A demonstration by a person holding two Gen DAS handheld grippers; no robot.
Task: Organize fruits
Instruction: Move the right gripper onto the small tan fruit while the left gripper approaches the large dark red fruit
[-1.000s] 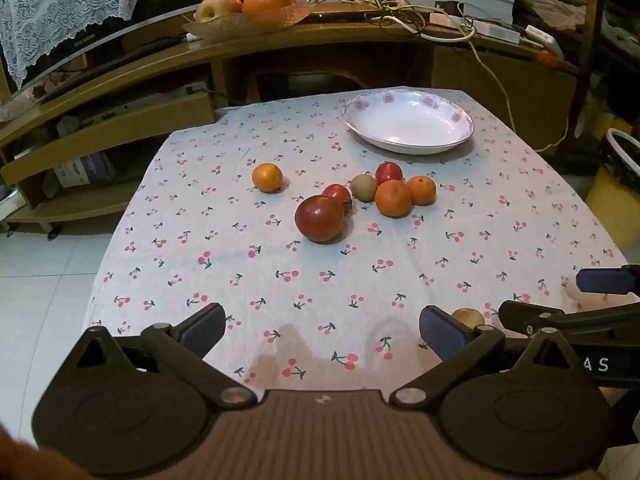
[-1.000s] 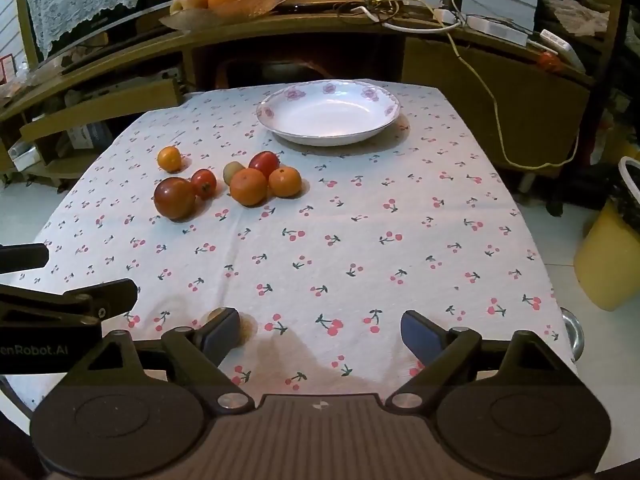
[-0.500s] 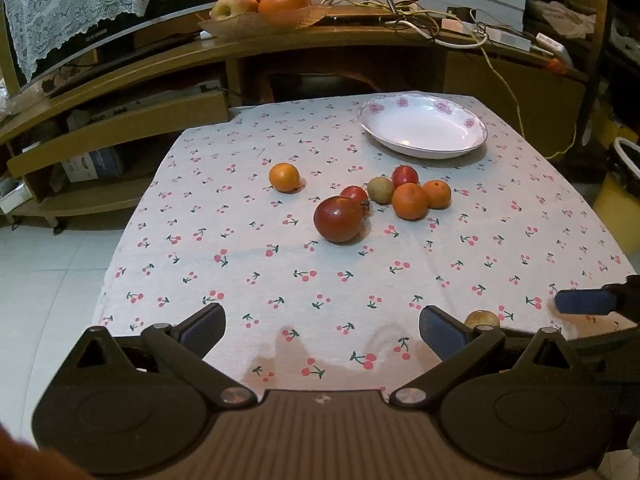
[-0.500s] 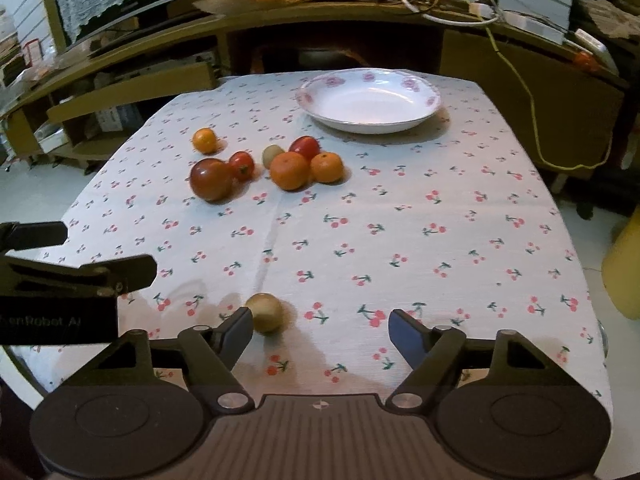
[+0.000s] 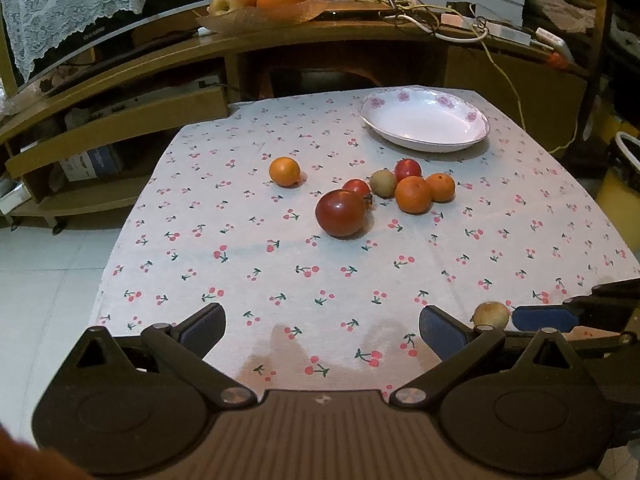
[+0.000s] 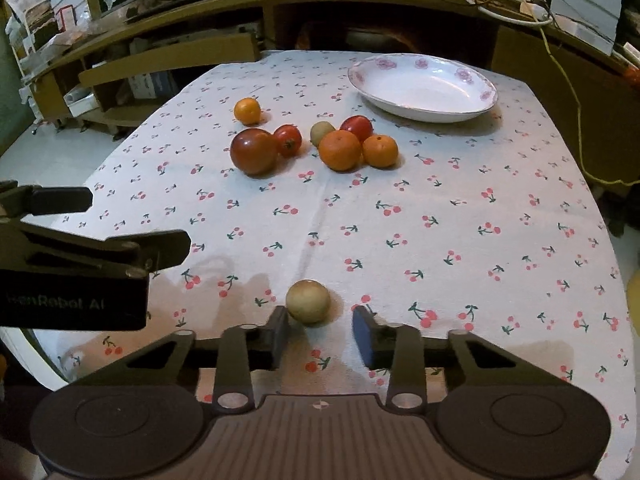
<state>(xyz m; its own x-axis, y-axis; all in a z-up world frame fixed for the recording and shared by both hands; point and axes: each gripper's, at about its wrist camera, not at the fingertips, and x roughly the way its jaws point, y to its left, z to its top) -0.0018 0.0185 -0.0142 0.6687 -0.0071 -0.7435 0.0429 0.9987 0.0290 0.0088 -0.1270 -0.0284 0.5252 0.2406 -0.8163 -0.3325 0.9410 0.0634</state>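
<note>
Fruit, pale and round, sits alone at near edge of tabletop, now centred between closing jaws of right hand-held gripper, not yet pinched. Left hand-held gripper spread wide, empty. Plate still bare; pickup about to start.

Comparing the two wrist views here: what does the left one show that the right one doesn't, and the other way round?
Left wrist only: the left claw from behind, jaws wide with nothing between them, and the shelf fruit bowl in full.

Right wrist only: the right claw closing, the pale round fruit just ahead of the gap between its pads, no pad pressing on it yet.

Both: the white plate, with nothing in it, and the fruit cluster on the cherry-print cloth.
</note>
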